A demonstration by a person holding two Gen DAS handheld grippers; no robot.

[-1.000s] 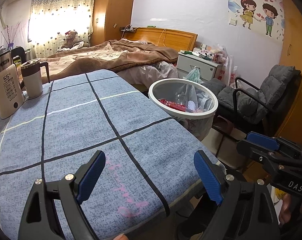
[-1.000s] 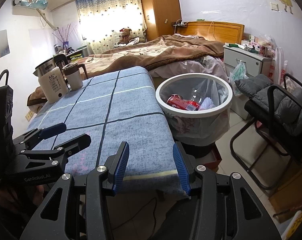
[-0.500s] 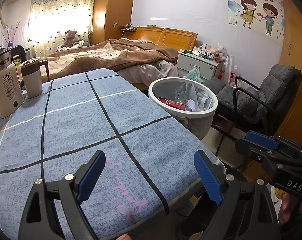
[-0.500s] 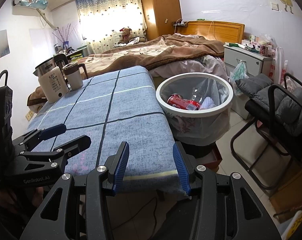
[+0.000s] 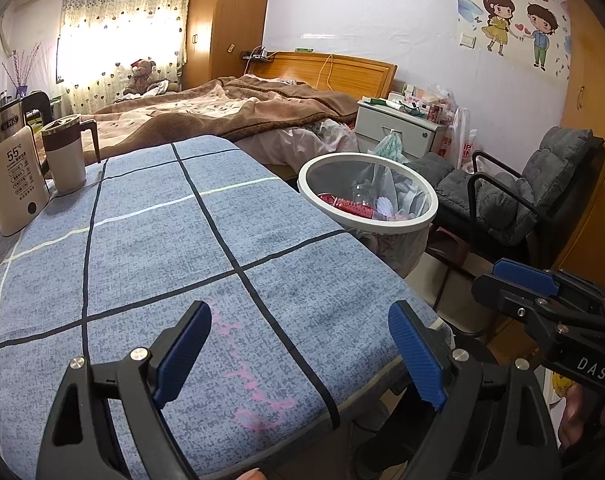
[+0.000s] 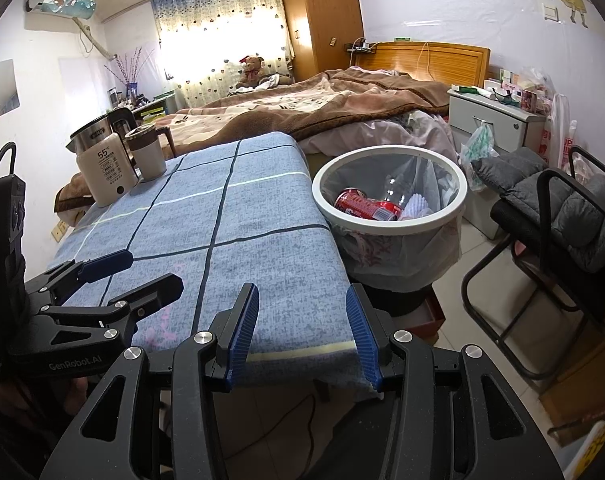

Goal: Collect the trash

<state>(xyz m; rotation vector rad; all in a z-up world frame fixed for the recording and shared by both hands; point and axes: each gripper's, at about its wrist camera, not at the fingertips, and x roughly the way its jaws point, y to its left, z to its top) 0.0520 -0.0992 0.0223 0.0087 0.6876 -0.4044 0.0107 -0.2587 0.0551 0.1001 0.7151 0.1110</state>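
A round white trash bin [image 5: 430, 216] [image 6: 386, 224] with a clear liner stands just past the right edge of the table. Inside it lie a red soda can [image 6: 362, 204] [image 5: 344, 206], a clear plastic bottle [image 6: 398, 188] and white paper. My left gripper [image 5: 298, 356] hangs open over the near end of the blue checked tablecloth [image 5: 142, 248], nothing between its blue pads. My right gripper [image 6: 302, 332] is open at the table's near right corner, also holding nothing. Each gripper shows at the edge of the other's view: left gripper [image 6: 114, 272], right gripper [image 5: 522, 284].
A white kettle [image 5: 10, 176] [image 6: 106, 168] and a lidded mug [image 5: 64, 156] [image 6: 148, 156] stand at the table's far left. Beyond are a bed [image 6: 322, 100] and a bedside cabinet [image 6: 498, 120]. A grey cushioned chair [image 5: 534, 200] [image 6: 562, 212] is right of the bin.
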